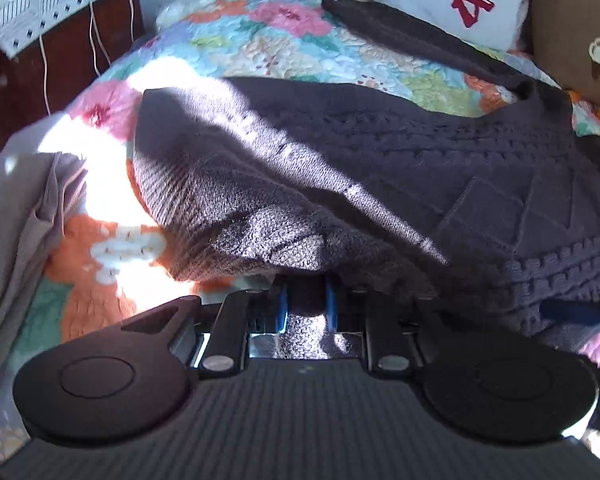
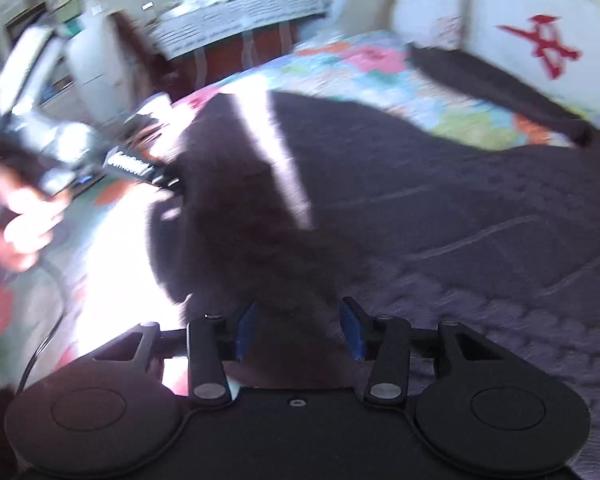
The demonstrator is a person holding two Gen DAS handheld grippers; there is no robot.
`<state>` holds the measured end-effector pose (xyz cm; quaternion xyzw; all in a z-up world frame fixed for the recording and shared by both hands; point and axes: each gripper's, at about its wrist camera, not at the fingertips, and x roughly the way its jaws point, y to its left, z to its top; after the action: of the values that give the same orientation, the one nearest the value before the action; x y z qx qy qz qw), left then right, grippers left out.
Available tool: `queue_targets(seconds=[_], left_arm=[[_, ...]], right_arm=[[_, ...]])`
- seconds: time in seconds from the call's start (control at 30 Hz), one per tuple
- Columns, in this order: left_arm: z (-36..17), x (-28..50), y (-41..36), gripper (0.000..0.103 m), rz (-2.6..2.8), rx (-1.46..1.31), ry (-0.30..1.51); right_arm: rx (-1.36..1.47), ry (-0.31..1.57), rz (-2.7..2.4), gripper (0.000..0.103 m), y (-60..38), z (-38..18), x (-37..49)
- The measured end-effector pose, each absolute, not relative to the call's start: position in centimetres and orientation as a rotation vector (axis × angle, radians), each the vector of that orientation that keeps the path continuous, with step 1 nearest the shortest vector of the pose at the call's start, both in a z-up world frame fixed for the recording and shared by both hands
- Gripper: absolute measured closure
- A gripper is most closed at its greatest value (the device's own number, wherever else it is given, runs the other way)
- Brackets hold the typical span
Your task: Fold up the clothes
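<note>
While the dark grey cable-knit sweater [image 1: 380, 168] lies on the floral quilted bed [image 1: 260, 36], left gripper [image 1: 306, 304] jaws pinch its hem; right gripper [image 2: 298, 332] jaws straddle knit, half-open. Uneven hold risks a skewed fold.

A bed fills most of both views, covered by a floral quilt [image 1: 260, 36] in pink, orange, teal and green. At the upper right lean a white pillow [image 1: 456, 0] with a red mark and a brown cushion [image 1: 572, 28]. At the upper left stands a dark wooden cabinet [image 1: 20, 80] under a patterned white cloth [image 1: 60, 0], thin white cords hanging down its front. Hard sunlight bleaches the quilt's left side.
</note>
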<state>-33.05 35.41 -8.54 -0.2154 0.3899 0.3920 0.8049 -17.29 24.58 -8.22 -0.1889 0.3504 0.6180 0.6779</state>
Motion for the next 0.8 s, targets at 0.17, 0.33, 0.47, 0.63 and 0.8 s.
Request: queue_targets(seconds=[0.17, 0.33, 0.47, 0.63, 0.8], left_arm=[[-8.4, -31.8, 36.3, 0.085, 0.831, -0.481, 0.820], [-8.8, -28.9, 36.4, 0.085, 0.807, -0.398, 0.871], [-9.5, -27.0, 35.4, 0.085, 0.811, -0.320, 0.897], [-8.1, -27.7, 36.2, 0.079, 0.823, -0.349, 0.907], [-7.8, -30.8, 37.3, 0.070, 0.831, -0.449, 0.859]], right_arm=[[-0.393, 0.783, 1.524, 0.052, 26.4, -8.0, -19.3], [-0.494, 0.756, 1.459, 0.050, 27.1, -10.2, -20.3], [-0.463, 0.748, 1.443, 0.078, 27.1, -11.0, -18.8], [-0.455, 0.704, 1.289, 0.103, 26.8, -9.8, -17.0], [-0.394, 0.771, 1.344, 0.100, 26.0, -9.5, -15.3]])
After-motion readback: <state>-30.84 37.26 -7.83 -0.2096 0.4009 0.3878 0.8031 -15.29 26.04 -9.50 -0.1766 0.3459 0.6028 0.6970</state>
